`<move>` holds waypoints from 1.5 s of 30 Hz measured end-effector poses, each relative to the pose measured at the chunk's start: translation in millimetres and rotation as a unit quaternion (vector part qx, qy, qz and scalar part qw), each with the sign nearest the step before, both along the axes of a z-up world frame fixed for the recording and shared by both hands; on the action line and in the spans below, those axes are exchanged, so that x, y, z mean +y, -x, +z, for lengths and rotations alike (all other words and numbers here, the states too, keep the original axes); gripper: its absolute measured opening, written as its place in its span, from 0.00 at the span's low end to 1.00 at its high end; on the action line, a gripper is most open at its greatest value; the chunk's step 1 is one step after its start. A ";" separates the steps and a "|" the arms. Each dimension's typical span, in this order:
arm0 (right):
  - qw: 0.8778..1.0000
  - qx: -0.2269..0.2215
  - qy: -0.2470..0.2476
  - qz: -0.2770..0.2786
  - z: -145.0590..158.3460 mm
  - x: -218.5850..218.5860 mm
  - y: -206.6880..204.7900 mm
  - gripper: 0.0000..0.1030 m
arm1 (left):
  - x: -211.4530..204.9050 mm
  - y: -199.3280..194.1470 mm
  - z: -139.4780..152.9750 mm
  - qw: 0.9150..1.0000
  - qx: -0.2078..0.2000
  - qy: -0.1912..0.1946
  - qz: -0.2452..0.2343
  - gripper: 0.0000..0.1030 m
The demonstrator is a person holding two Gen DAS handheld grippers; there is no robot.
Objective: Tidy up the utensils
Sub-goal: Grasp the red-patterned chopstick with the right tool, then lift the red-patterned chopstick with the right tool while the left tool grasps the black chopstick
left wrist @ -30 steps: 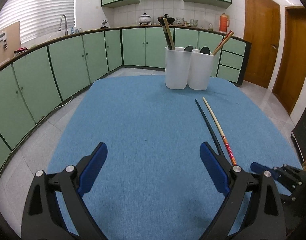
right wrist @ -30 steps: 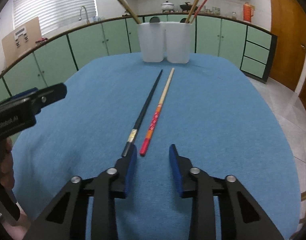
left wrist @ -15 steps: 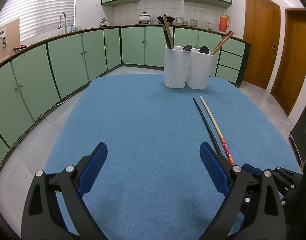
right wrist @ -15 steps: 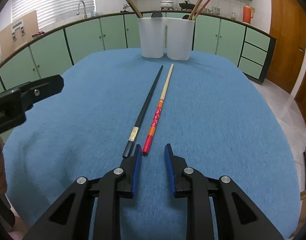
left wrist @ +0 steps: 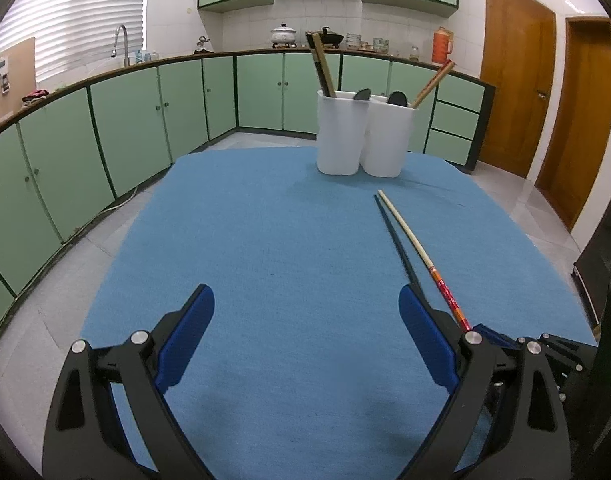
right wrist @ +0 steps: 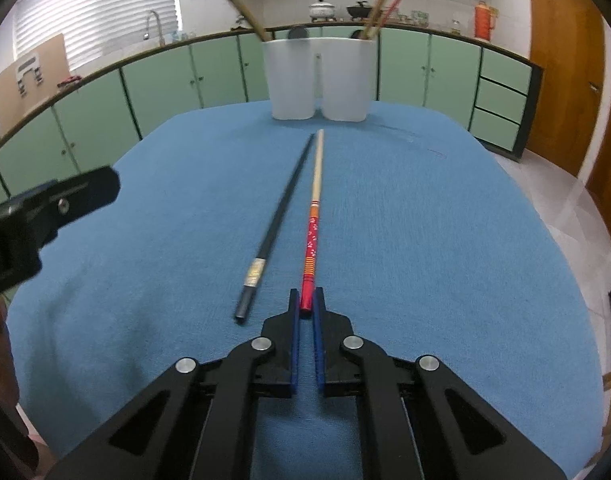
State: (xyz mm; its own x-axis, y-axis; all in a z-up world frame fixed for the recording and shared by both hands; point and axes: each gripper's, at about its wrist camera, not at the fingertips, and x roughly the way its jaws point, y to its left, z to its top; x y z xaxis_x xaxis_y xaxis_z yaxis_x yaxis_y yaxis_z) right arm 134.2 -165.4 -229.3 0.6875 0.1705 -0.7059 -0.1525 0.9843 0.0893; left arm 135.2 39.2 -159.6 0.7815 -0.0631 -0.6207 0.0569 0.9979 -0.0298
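Right wrist — slim red-handled chopstick between right tool pads

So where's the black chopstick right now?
The black chopstick lies on the blue cloth, just left of the red chopstick pinched by the right gripper.

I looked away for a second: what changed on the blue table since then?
The right tool came forward and its jaws have just closed on the red chopstick by its near end. The black chopstick, white holders and open left tool stayed put.
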 end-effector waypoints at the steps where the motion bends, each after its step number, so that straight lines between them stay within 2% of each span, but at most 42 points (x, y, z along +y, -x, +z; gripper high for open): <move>1: 1.000 0.000 -0.003 -0.008 0.5 -5.7 0.4 0.06 | -4.0 -0.1 -0.8 1.000 0.001 0.002 -0.005 0.88; 12: 0.997 -0.001 -0.026 -0.072 3.1 -53.0 1.7 0.05 | -47.6 -1.7 -17.6 0.998 0.022 0.017 -0.050 0.87; 15: 0.996 -0.006 -0.028 -0.079 4.4 -60.4 2.4 0.05 | -57.1 -3.6 -26.4 0.997 0.040 0.025 -0.058 0.76; 18: 0.996 -0.009 -0.034 -0.082 5.3 -66.1 3.9 0.05 | -63.4 -5.8 -38.2 0.996 0.064 0.031 -0.062 0.71; 20: 0.996 -0.010 -0.036 -0.084 5.2 -68.9 4.8 0.05 | -68.5 -5.3 -43.9 0.995 0.071 0.023 -0.063 0.68; 25: 0.996 -0.011 -0.042 -0.084 5.1 -70.3 3.5 0.05 | -75.6 -4.2 -56.6 0.994 0.093 0.009 -0.060 0.50; 30: 0.995 -0.011 -0.046 -0.085 3.2 -72.9 6.8 0.05 | -85.6 2.9 -59.6 0.994 0.085 -0.016 -0.061 0.42; 32: 0.995 -0.011 -0.049 -0.086 2.8 -75.0 7.0 0.05 | -89.7 4.2 -59.0 0.994 0.080 -0.024 -0.069 0.31; 34: 0.995 -0.012 -0.052 -0.088 2.7 -77.1 7.8 0.05 | -89.8 3.6 -58.3 0.994 0.078 -0.026 -0.070 0.16; 36: 0.994 -0.012 -0.055 -0.089 2.8 -79.3 8.0 0.05 | -88.3 2.8 -58.2 0.994 0.078 -0.021 -0.072 0.06; 41: 0.994 -0.015 -0.057 -0.087 4.3 -81.4 9.7 0.05 | -84.8 3.9 -54.9 0.995 0.074 -0.017 -0.071 0.06; 45: 0.995 -0.024 -0.047 -0.084 9.8 -81.7 12.8 0.05 | -85.6 9.7 -42.3 0.996 0.047 -0.032 -0.072 0.06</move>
State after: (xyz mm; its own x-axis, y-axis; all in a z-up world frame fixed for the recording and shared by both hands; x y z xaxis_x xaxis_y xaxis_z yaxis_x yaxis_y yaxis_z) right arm 121.3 -247.1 -219.5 0.7450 0.1139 -0.6573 0.0077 0.9838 0.1793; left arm 125.5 -46.4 -202.0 0.7058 -0.1284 -0.6966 0.1989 0.9798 0.0209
